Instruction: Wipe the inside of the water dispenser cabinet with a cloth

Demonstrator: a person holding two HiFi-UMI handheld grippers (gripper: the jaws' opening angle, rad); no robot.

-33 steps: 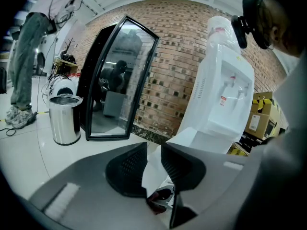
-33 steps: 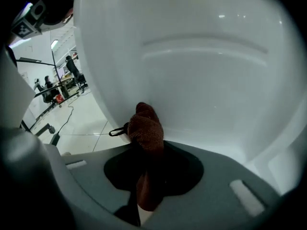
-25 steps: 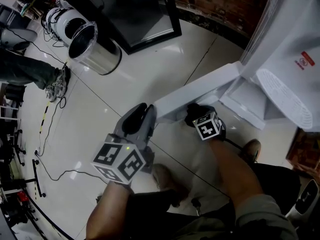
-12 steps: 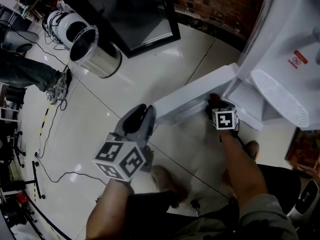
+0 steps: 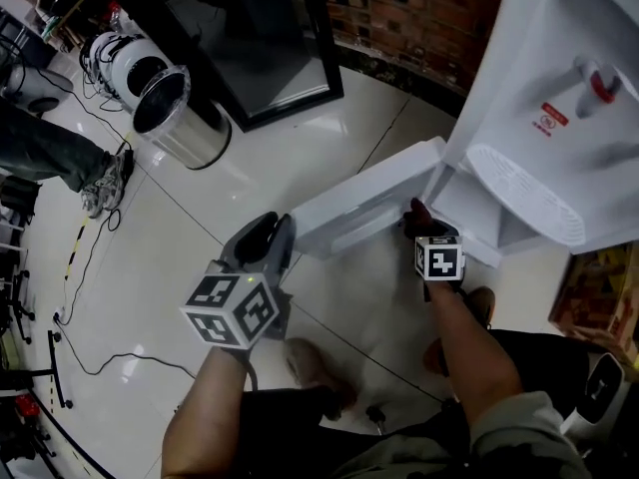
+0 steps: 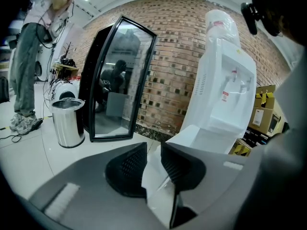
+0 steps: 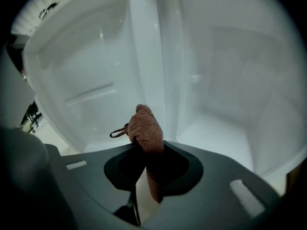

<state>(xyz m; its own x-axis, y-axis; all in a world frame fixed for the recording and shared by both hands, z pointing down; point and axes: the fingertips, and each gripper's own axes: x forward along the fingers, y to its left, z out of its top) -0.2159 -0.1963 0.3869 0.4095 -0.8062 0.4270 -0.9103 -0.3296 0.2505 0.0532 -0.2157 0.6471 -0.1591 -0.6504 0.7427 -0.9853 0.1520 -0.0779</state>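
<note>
The white water dispenser (image 5: pixel 559 88) stands at the upper right, its lower cabinet door (image 5: pixel 364 203) swung open toward the left. My left gripper (image 5: pixel 278 236) is shut on the door's free edge; the left gripper view shows that white edge (image 6: pixel 156 176) pinched between the dark pads (image 6: pixel 129 166). My right gripper (image 5: pixel 417 220) is at the cabinet's mouth, beside the hinge side of the door. It is shut on a brown cloth (image 7: pixel 144 126) that sticks out past the jaws toward the white cabinet interior (image 7: pixel 225 80). The cloth hangs apart from the walls.
A steel bin (image 5: pixel 175 108) and a black-framed glass panel (image 5: pixel 260 38) stand on the glossy floor at the upper left, before a brick wall (image 5: pixel 419 18). A person's legs (image 5: pixel 50 153) and cables (image 5: pixel 90 238) are at the far left. Cardboard boxes (image 6: pixel 264 116) sit beside the dispenser.
My right gripper has carried the cloth up and to the right, from under the door to the cabinet opening, and has rolled. The left gripper kept its hold on the door edge.
</note>
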